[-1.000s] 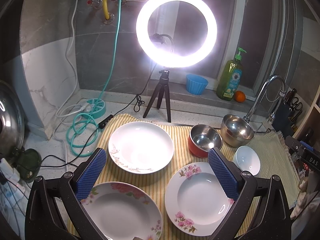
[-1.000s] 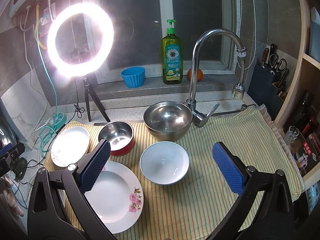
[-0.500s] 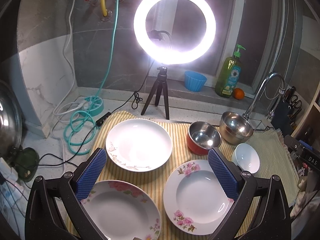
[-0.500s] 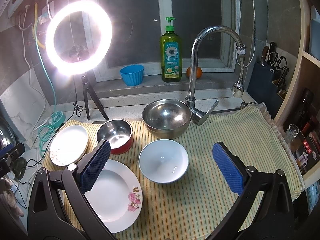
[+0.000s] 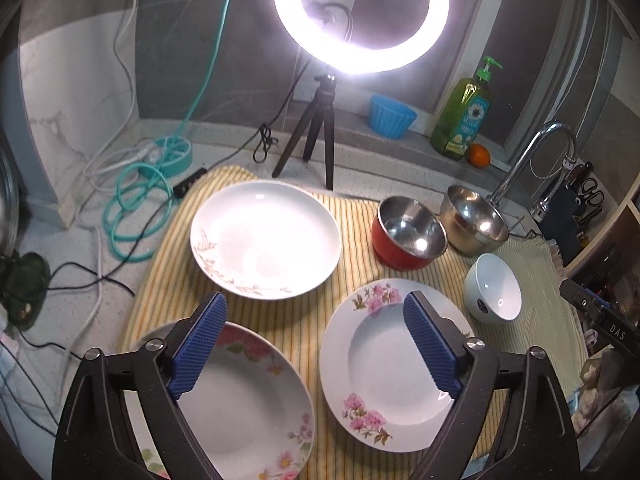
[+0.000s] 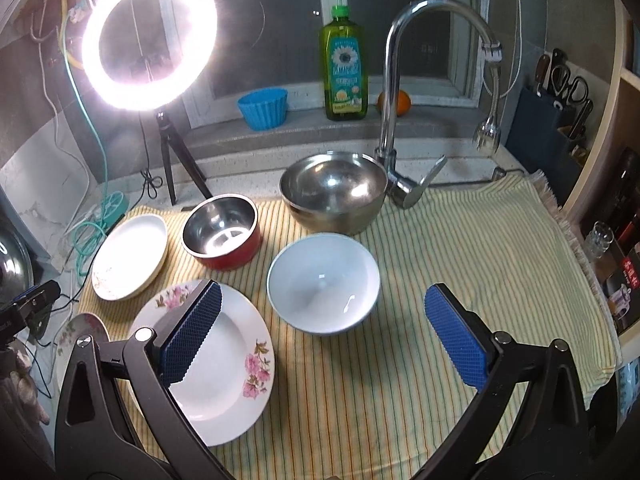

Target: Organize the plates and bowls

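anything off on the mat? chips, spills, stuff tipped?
Nothing stands out. The three plates and three bowls sit upright and apart on the striped mat; no chips or spills show. Only oddity: the faucet rises through the mat.

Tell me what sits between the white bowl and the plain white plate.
The red bowl with the steel inside sits between the white bowl and the plain white plate, clearest in the right wrist view.
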Tool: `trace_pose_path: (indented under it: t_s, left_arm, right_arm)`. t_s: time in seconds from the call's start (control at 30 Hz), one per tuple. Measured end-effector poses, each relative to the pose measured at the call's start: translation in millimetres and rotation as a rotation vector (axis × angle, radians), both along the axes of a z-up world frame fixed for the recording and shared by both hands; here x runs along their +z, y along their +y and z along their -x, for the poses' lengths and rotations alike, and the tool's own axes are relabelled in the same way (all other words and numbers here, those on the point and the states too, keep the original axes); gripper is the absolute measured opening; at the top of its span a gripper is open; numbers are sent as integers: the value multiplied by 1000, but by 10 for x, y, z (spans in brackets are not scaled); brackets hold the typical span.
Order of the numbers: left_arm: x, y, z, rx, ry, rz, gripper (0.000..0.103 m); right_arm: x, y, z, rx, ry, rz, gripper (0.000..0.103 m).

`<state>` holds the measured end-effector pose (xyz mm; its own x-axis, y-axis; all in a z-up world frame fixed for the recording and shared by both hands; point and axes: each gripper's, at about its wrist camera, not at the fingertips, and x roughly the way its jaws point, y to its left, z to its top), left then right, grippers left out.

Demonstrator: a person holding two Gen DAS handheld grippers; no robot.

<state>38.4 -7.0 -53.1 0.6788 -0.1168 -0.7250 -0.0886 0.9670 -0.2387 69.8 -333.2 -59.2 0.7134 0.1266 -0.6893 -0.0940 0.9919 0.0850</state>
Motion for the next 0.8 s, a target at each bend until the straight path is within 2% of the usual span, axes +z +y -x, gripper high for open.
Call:
trace_pose_path:
  t_s: [0.2,0.33,0.43,0.5,0.6,0.67,0.73,0.8]
  left_arm:
    - [-224,11,-83,-37,82,52,69]
    - [-360,-1,-136,-66,132,95,62]
    - [-421,-37,-184,-93,156,109,60]
    - [-489,-71,-234,-112,178,122,53]
    - [-577,-111,-289,-139,207,133,45]
    - [-630,-129,-334,-147,222,134,38]
    - [-677,-139,-369,-155,241,142,33]
    - [-718,-146,-404,-159,256,147,31]
  right_arm:
    - [-218,-79,-13,25,85,-44,102]
    - [-405,-116,-35,47,166,-87,91]
    - [-550,-153,-60,76,234,-172,91]
    - [-632,-173,-74,89,268,-237,90]
    - [-739,-135,-98,99,304,-265,78]
    - [-804,-82,-116,112,326,-257,67]
    - [-848,-53,-129,126,346,-262,60]
    - [-903,-23,-156,134,365,-272,59]
